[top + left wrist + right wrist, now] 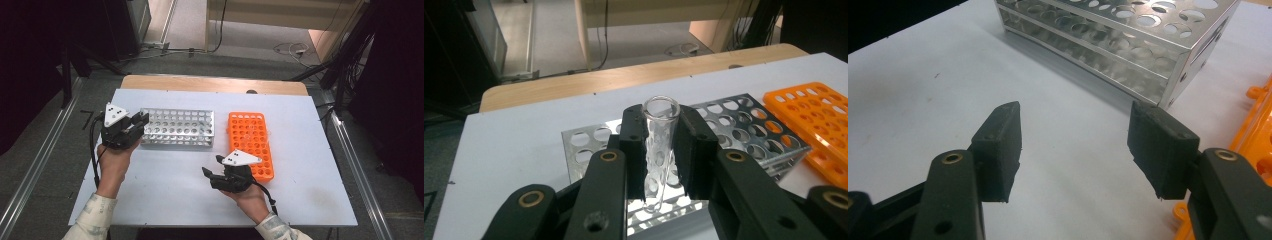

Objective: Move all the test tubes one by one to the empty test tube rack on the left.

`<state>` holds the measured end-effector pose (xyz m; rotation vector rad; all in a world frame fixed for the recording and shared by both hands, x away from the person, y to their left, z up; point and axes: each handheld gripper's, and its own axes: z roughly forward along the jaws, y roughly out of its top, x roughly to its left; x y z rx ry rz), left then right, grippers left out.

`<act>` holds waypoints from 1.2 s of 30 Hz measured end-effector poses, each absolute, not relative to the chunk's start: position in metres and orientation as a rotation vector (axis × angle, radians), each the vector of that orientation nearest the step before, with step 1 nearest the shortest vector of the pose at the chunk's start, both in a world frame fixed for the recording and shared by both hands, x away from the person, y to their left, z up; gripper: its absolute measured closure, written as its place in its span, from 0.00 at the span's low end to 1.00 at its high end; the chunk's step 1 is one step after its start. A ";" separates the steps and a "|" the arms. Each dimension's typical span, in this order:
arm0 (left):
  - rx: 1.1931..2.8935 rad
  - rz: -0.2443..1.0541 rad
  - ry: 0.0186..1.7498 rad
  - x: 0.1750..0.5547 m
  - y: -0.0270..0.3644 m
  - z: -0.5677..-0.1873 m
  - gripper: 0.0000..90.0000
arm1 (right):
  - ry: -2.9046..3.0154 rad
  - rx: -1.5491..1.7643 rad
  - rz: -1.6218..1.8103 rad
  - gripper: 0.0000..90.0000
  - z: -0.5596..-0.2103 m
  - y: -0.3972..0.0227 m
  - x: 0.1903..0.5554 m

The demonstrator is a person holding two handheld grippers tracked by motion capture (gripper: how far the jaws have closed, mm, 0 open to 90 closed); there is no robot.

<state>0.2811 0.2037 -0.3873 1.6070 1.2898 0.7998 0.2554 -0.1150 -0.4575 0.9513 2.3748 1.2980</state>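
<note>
— High view first: what's on the white table (165,200)?
— A perforated metal rack (177,128) and an orange plastic rack (251,145); bare board in front.
— Left gripper view?
— The left gripper (660,145) is clamped on an upright glass tube (659,150) over the metal rack.
— Right gripper view?
— The right gripper (1078,145) is spread, holding nothing.

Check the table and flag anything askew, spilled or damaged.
Nothing stands out. The metal rack and the orange rack sit flat on the white table, nothing spilled. The left gripper holds a glass test tube upright and intact. The right gripper is open and empty.
</note>
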 end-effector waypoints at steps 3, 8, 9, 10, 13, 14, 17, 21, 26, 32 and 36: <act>1.602 0.825 1.296 0.284 0.204 -0.386 0.84 | 2.377 0.953 1.295 0.41 -0.458 -0.115 0.256; 1.604 0.841 1.316 0.289 0.207 -0.389 0.84 | 2.376 0.955 1.295 0.41 -0.458 -0.115 0.255; 1.605 0.845 1.321 0.290 0.207 -0.390 0.84 | 2.376 0.956 1.295 0.41 -0.458 -0.115 0.255; 1.601 0.844 1.324 0.291 0.208 -0.391 0.84 | 2.376 0.957 1.294 0.41 -0.458 -0.115 0.255; 1.601 0.841 1.329 0.294 0.208 -0.394 0.84 | 2.371 0.960 1.298 0.41 -0.458 -0.116 0.255; 1.601 0.839 1.330 0.295 0.208 -0.394 0.84 | 2.371 0.960 1.298 0.41 -0.458 -0.116 0.255; 1.600 0.840 1.336 0.297 0.208 -0.396 0.84 | 2.371 0.961 1.295 0.41 -0.457 -0.116 0.255; 1.612 0.843 1.336 0.299 0.206 -0.399 0.84 | 2.372 0.961 1.292 0.41 -0.458 -0.116 0.254; 1.630 0.846 1.350 0.302 0.205 -0.405 0.84 | 2.371 0.958 1.294 0.42 -0.457 -0.117 0.254; 1.640 0.855 1.359 0.303 0.202 -0.412 0.84 | 2.366 0.956 1.296 0.42 -0.457 -0.118 0.254; 1.652 0.852 1.364 0.304 0.201 -0.417 0.84 | 2.367 0.956 1.292 0.42 -0.457 -0.119 0.253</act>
